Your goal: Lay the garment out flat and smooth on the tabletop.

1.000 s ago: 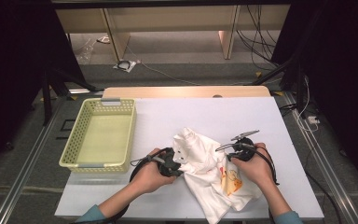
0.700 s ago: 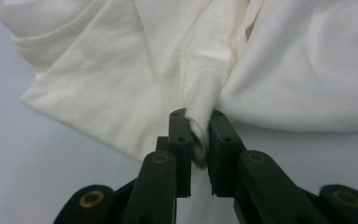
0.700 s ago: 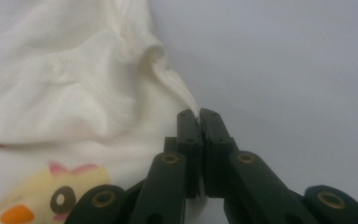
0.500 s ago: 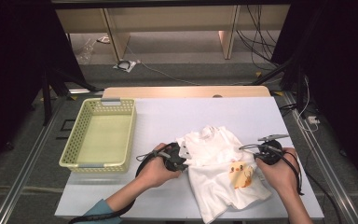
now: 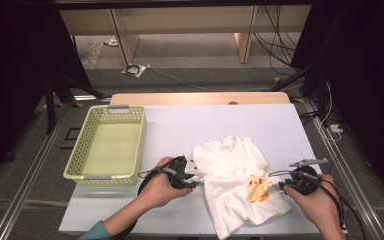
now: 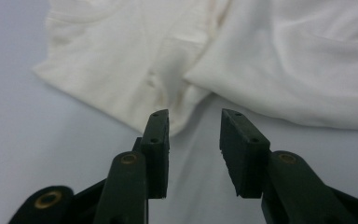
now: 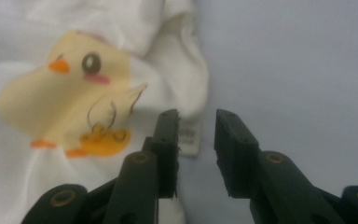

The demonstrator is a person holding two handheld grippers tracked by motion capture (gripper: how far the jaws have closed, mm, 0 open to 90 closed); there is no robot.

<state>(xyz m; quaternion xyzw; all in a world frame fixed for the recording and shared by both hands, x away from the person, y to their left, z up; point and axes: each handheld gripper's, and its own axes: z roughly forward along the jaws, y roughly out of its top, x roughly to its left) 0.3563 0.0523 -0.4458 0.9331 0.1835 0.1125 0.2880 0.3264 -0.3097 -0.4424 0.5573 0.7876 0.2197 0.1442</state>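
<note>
Shirt (image 5: pixel 237 187) flat on table (image 5: pixel 190 125), spread between both grippers, long axis running from collar at far end toward near edge, skewed right. Duck print (image 7: pixel 70 112) near right hem side. Left gripper (image 6: pixel 193 140) just off shirt's left edge, jaws just opened part-way, nothing between them; cloth edge lies right ahead of tips, not pinched. Right gripper (image 7: pixel 196 140) just off right edge, jaws also just opened part-way, empty; label tab (image 7: pixel 189 137) sits right beside left jaw. Basket (image 5: pixel 107 145) well off to left, so left hand nearer to it. Likely next: regrip for fold, each side's edge dead ahead of its own jaws.
</note>
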